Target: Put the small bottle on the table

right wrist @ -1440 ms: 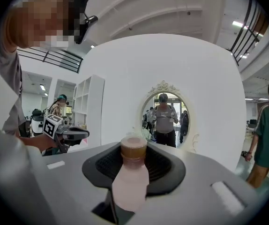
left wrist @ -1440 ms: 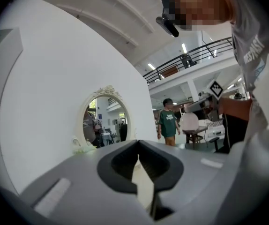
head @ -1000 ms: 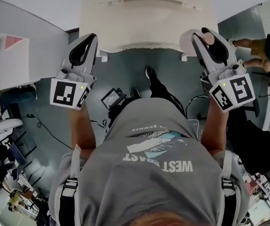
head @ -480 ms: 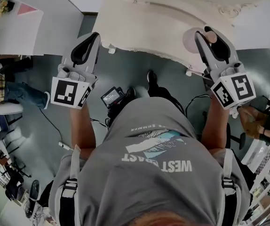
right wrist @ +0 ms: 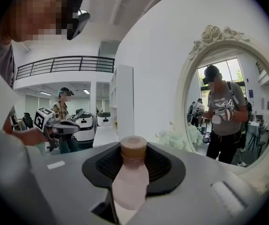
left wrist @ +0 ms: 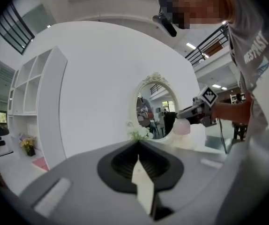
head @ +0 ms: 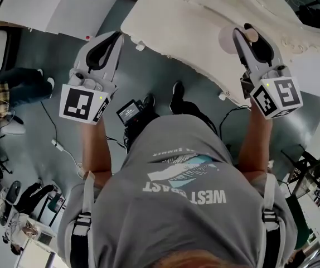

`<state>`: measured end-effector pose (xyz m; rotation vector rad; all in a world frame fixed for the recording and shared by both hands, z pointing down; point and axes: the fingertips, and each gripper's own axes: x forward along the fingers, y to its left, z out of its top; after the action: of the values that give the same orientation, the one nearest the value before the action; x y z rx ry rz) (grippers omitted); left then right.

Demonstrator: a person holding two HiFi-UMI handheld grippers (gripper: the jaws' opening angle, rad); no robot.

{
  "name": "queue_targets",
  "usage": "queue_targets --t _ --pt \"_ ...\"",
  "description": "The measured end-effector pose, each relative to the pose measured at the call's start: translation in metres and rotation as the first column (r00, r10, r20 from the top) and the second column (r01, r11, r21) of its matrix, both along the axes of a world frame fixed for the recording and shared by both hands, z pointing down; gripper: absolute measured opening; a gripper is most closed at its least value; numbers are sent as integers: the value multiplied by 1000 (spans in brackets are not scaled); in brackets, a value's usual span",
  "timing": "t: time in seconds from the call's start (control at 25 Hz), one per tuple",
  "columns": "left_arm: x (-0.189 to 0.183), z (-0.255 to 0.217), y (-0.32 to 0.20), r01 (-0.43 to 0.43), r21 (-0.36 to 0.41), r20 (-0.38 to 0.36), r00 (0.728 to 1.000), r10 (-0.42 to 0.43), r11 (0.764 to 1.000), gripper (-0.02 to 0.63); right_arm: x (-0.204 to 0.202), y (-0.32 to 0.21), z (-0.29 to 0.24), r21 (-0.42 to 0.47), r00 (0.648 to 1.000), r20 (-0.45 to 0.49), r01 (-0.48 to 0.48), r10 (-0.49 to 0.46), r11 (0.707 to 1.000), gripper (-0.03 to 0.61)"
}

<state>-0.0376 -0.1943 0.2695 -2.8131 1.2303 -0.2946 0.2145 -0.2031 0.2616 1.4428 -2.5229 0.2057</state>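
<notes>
The small bottle (right wrist: 130, 182) has a pale pink body and a tan cap. It lies between the jaws of my right gripper (head: 251, 38), which is shut on it with the cap (head: 251, 34) pointing forward. In the head view that gripper hovers over the front edge of the white dressing table (head: 171, 24). The left gripper view shows the right gripper (left wrist: 196, 113) from the side with the pink bottle (left wrist: 181, 127) at its tip. My left gripper (head: 107, 40) is shut and holds nothing, over the grey floor just left of the table's corner.
An oval mirror (right wrist: 228, 102) in an ornate white frame stands on the table, with pale flowers (right wrist: 176, 139) beside it. White shelving (left wrist: 36, 93) stands to the left. A small device (head: 129, 111) and cables lie on the floor by my feet.
The head view has swung: the table now runs diagonally to the upper right. My right gripper kept the bottle over the table's edge, while the left one ended up beside the table's corner.
</notes>
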Motion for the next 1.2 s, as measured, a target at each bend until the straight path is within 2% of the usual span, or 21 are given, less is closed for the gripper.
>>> queue_targets --t 0.36,0.64,0.88,1.08,1.2 --pt "-17 39 -6 130 -30 20 991 -130 991 3 -23 -56 61 -50 991 9 132 -132 990 135" --pt "-36 76 -2 201 -107 73 978 -194 974 3 -48 -90 105 -96 979 3 204 -205 974 135" --pt "-42 103 -1 221 -128 75 974 -212 967 3 -67 -110 149 -122 971 -12 236 -239 964 135" --pt "-73 96 10 233 -138 68 972 -225 963 3 -108 -114 158 -141 964 -23 258 -264 956 135" --pt "-77 114 2 240 -157 63 970 -233 958 3 -118 -126 187 -172 960 -25 270 -279 947 135"
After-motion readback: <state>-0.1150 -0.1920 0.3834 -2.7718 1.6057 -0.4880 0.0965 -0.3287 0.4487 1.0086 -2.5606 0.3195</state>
